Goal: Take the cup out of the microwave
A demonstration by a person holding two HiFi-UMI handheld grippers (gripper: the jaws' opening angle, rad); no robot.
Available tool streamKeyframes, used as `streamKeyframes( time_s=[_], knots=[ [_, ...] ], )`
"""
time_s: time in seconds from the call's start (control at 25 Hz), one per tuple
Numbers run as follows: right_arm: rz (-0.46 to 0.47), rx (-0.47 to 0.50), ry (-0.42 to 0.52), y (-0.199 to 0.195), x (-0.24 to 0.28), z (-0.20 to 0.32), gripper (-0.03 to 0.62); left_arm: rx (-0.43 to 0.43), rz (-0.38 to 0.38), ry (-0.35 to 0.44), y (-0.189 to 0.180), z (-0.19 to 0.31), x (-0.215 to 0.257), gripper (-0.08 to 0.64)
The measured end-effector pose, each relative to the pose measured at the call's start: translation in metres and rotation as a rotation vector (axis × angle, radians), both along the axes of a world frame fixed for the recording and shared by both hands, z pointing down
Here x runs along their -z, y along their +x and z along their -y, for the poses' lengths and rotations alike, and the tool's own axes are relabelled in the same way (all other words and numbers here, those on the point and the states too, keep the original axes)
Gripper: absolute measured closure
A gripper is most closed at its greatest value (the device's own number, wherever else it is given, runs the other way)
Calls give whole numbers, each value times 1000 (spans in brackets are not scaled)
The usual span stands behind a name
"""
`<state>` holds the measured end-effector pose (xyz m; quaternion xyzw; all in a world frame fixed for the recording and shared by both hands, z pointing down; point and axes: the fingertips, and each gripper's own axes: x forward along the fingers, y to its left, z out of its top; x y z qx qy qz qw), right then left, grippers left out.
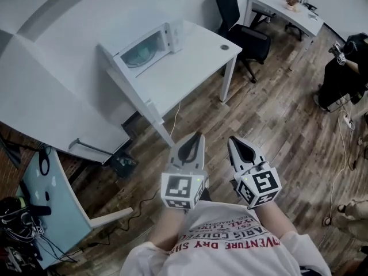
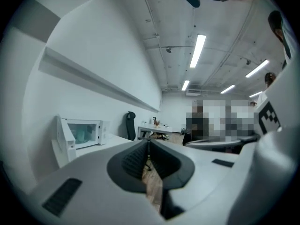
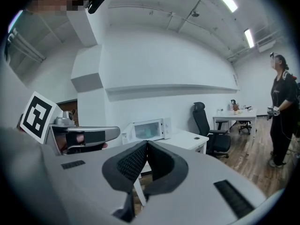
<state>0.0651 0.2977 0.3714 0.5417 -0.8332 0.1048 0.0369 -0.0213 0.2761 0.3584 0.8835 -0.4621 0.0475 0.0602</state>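
- Although the microwave appears in all three views, it is small and far off. Whether its door stands open or closed cannot be told.
- Inside it the cup shows only as a pale teal blur. No rim or handle can be made out.
- The microwave sits at the far left end of a white desk; the rest of that desk top is nearly bare.
- The hands are hidden beneath the tools they carry. The wearer's white shirt is cut off by the near edge of the head view.
- The left hand-held gripper has its jaws pressed together with nothing between them. In its own view only a strip of floor shows below the ribbed pads.
- The right hand-held gripper is likewise closed and empty, its dark pads meeting at the tip.
- Both are held side by side just in front of the chest, marker cubes nearest the body. They point roughly level toward the desk, with their tips leaning slightly toward each other.
- They hang over the wooden floor, well apart from the desk and the microwave.
- At the far right a black office chair stands beside the desk, and a second desk lies beyond it. The small items on that one are too tiny to identify.
- Another person in dark clothes is partly cut off at the right edge.
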Motion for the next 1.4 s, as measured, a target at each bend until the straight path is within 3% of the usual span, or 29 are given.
streamKeyframes(
  time_s=[0.32,0.68,0.88,1.16,1.4],
  knots=[
    [-12,-5,-7,-16,5,107,580,18,-16,-16,-21,106,3,541],
    [-3,131,-18,-23,-15,199,580,135,-22,-54,-24,184,-21,541],
    [13,249,-6,-12,-18,272,580,265,-14,-44,-17,247,-24,541],
    [18,447,-5,18,-5,384,580,521,-45,-64,0,342,-22,541],
    [30,583,-28,32,-9,453,580,675,-51,-91,15,392,-33,541]
  ],
)
